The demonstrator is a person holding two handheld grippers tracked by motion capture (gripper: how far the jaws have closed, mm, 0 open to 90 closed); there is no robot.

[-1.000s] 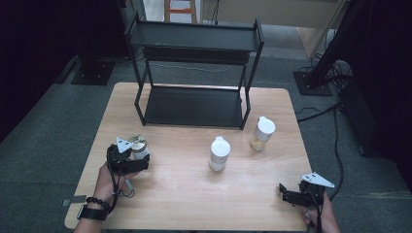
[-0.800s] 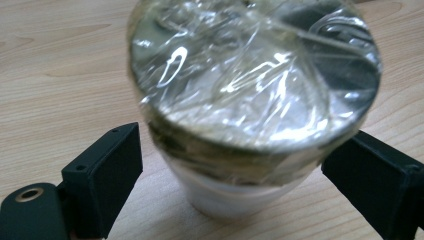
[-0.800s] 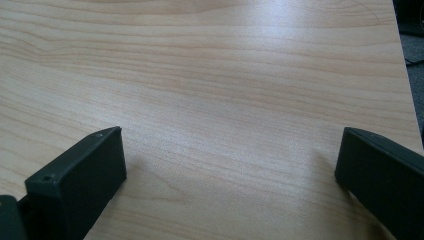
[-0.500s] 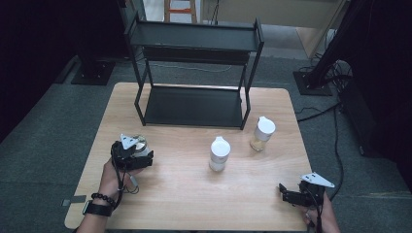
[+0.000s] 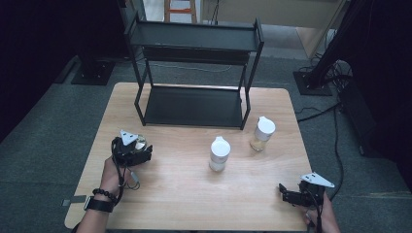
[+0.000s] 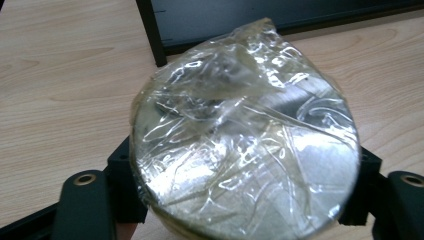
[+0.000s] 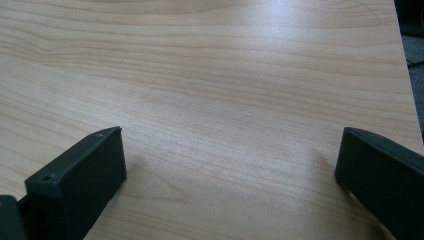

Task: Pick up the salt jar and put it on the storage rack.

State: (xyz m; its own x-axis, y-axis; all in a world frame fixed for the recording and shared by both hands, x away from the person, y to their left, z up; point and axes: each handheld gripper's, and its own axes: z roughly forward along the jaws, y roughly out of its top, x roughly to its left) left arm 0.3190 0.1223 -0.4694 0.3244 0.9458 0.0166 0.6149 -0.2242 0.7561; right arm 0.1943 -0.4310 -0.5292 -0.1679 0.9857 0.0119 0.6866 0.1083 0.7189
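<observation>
- The left claw [image 6: 240, 200] pinches a round, film-wrapped jar [image 6: 245, 150]: its black jaws have just closed in, and each now presses a side of the jar low down, with the shiny wrapped top rising between and ahead of them.
- In the high view the same left claw [image 5: 133, 154] sits near the worktop's left edge, the jar [image 5: 139, 142] tucked against its far side.
- Judged from the crinkled clear film, the jar's skin is slick and loose, so the wrap may slide over the hard body beneath; the body looks rigid and probably of modest weight.
- The best hold seems to be across the widest part of the side wall, below the lid, where the jaws meet something stiff and not just film.
- Just beyond the left claw stands the leg of a black two-tier rack [image 6: 150, 30], its lower shelf [image 5: 194, 104] resting on the worktop [image 5: 175, 194].
- Well off to the left claw's right stand two white-capped bottles [image 5: 219, 153], the farther one [image 5: 262, 133] with pale contents.
- The right claw [image 7: 230, 185] is spread wide over bare wood, touching nothing; in the high view the right claw [image 5: 291, 194] rests near the front right corner.
</observation>
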